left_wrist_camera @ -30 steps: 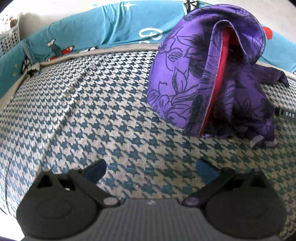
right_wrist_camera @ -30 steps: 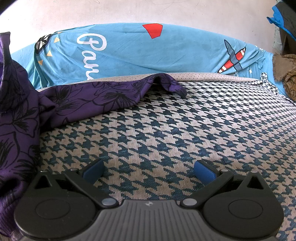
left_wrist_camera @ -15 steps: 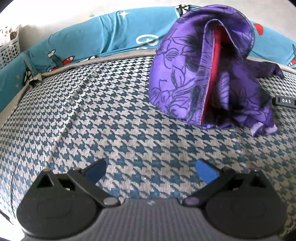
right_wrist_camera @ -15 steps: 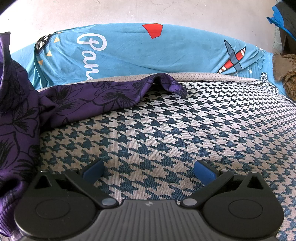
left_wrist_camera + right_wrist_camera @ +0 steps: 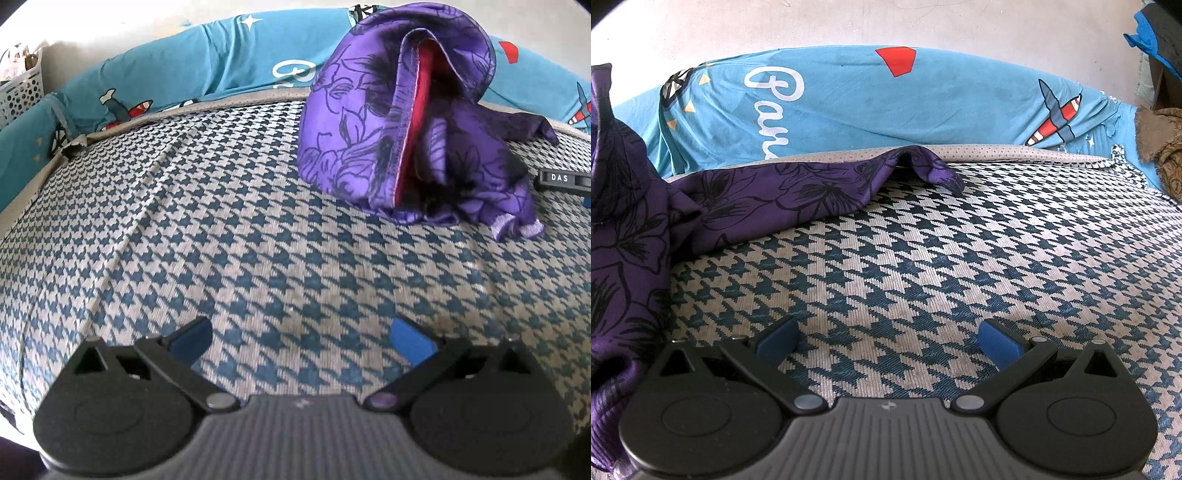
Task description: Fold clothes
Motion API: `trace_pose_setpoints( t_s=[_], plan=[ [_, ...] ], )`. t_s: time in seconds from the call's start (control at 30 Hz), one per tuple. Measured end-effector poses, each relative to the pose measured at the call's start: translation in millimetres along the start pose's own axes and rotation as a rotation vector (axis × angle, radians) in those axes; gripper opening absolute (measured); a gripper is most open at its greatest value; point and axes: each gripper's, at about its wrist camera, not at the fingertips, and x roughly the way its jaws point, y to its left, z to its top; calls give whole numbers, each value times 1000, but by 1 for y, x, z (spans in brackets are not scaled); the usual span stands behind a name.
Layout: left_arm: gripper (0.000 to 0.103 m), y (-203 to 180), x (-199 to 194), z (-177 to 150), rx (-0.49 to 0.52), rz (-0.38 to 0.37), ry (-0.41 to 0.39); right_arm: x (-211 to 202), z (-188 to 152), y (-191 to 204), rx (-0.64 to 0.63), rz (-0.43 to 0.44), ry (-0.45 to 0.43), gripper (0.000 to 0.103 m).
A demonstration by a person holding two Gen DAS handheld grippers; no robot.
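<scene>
Left wrist view has the left gripper (image 5: 301, 334) spread wide with nothing between its blue pads (image 5: 412, 341), low over the houndstooth cover (image 5: 229, 229). Ahead and to the right, well apart from the fingers, the purple floral garment (image 5: 354, 125) stands in a heaped, draped fold; only this view shows its red lining (image 5: 415, 122) along the open edge and a pale cuff (image 5: 517, 227) at the heap's right foot. Just right of the heap lies a dark bar lettered "DAS" (image 5: 563, 179).

The right wrist view shows the right gripper (image 5: 888, 341) equally wide and empty above the same cover. Here the garment (image 5: 628, 236) crowds the left edge, close beside the left finger, and a flat stretch (image 5: 820, 184) of it runs out toward the teal printed sheet (image 5: 886, 110), which this view alone shows lettered "Par". A brown cloth (image 5: 1161, 147) sits at the far right. A white basket (image 5: 20, 92) shows only at the left view's far left.
</scene>
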Motion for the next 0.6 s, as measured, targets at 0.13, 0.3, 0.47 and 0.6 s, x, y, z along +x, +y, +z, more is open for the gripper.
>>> trace_pose_setpoints(
  t_s=[0.13, 0.3, 0.47, 0.6],
  plan=[
    [103, -1, -3, -6, -9, 1, 11, 0, 0, 0, 0, 0, 0, 103],
    [103, -5, -3, -7, -8, 8, 24, 0, 0, 0, 0, 0, 0, 103],
    [103, -1, 0, -3, -6, -1, 33, 0, 0, 0, 0, 0, 0, 103],
    [103, 1, 0, -4, 2, -14, 30, 0, 0, 0, 0, 0, 0, 103]
  ],
)
